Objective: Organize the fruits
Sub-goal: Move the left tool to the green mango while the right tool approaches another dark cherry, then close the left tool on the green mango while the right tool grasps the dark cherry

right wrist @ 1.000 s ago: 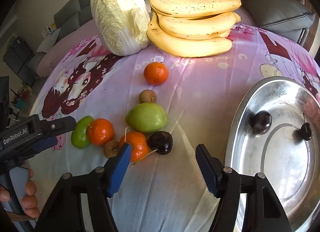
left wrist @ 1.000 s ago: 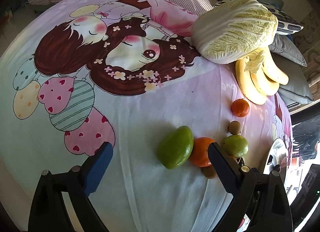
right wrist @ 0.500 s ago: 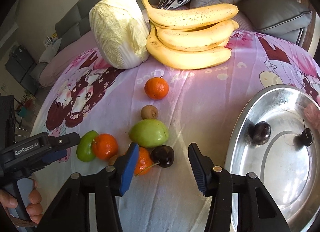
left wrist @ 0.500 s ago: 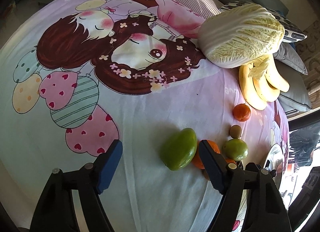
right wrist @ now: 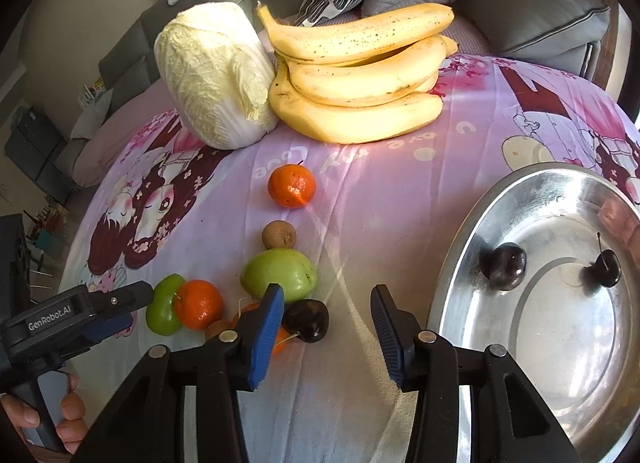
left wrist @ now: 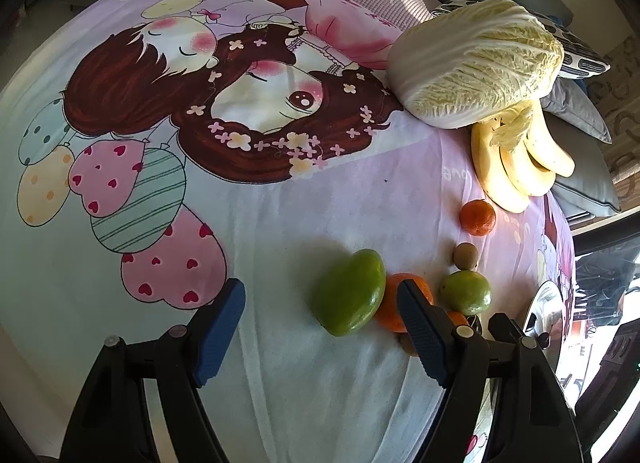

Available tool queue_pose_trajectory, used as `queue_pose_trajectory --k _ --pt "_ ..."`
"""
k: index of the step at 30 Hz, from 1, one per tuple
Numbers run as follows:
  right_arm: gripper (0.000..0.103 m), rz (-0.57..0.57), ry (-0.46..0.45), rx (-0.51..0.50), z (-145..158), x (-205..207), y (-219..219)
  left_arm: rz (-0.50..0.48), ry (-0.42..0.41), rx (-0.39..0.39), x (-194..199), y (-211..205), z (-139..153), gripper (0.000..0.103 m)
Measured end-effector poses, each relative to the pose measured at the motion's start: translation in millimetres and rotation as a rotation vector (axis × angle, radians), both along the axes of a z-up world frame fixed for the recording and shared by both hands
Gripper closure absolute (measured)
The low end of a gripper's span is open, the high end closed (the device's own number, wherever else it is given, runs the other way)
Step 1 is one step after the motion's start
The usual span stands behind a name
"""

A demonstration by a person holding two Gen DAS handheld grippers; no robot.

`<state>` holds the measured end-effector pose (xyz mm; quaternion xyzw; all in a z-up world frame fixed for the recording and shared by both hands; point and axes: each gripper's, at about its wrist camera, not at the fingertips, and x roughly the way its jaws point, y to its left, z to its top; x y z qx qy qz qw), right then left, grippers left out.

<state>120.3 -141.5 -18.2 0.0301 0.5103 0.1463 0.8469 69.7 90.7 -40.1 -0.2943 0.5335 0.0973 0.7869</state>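
Loose fruit lies on a cartoon-print cloth. My left gripper (left wrist: 320,305) is open, its jaws on either side of a green mango (left wrist: 349,297) that touches an orange (left wrist: 394,303). My right gripper (right wrist: 327,311) is open around a dark cherry (right wrist: 307,319) with a stem, which lies beside a partly hidden orange (right wrist: 280,337). A green apple (right wrist: 280,274), a small brown fruit (right wrist: 279,234) and another orange (right wrist: 292,186) line up behind. A steel bowl (right wrist: 460,247) at right holds a dark plum (right wrist: 503,265) and a cherry (right wrist: 606,268).
A napa cabbage (right wrist: 212,71) and a bunch of bananas (right wrist: 360,79) lie at the back. Grey and patterned cushions (right wrist: 520,11) sit behind them. The left gripper (right wrist: 80,311) shows at the lower left of the right wrist view, near the mango (right wrist: 162,309).
Both grippers have moved forward toward the fruit. The left jaws now flank the mango, and the right jaws have narrowed around the dark cherry.
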Motion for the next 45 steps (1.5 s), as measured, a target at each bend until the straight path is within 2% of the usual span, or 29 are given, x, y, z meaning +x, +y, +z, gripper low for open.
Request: queue_pose_trajectory --k 8,19,24,28,29,30,31,37,40,45 --pt "0.059 0.015 0.047 -0.018 -14 1 7 -0.006 0.0 -0.005 0 -1 0 0.024" --pt "0.061 -0.009 0.077 0.033 -15 2 2 -0.014 0.004 -0.014 1 0 -3 0.024" --pt "0.068 -0.003 0.078 0.04 -13 1 2 -0.024 0.006 -0.008 1 -2 -5 0.024" --pt "0.068 0.0 0.079 0.037 -14 1 3 -0.03 0.014 -0.001 1 -3 -7 0.024" --pt "0.068 0.0 0.08 0.038 -14 1 2 -0.035 0.017 0.001 1 -3 -8 0.029" --pt "0.068 -0.001 0.081 0.038 -14 1 3 -0.04 0.021 -0.001 2 -5 -10 0.037" --pt "0.068 0.001 0.082 0.037 -14 1 2 -0.047 0.024 -0.009 3 -5 -12 0.04" --pt "0.068 0.005 0.086 0.035 -14 1 3 -0.06 0.03 -0.027 7 -6 -19 0.043" --pt "0.068 0.003 0.087 0.035 -14 1 3 -0.064 0.008 -0.052 7 -6 -18 0.056" --pt "0.068 0.001 0.087 0.039 -14 1 1 0.017 -0.017 -0.061 3 9 -13 0.059"
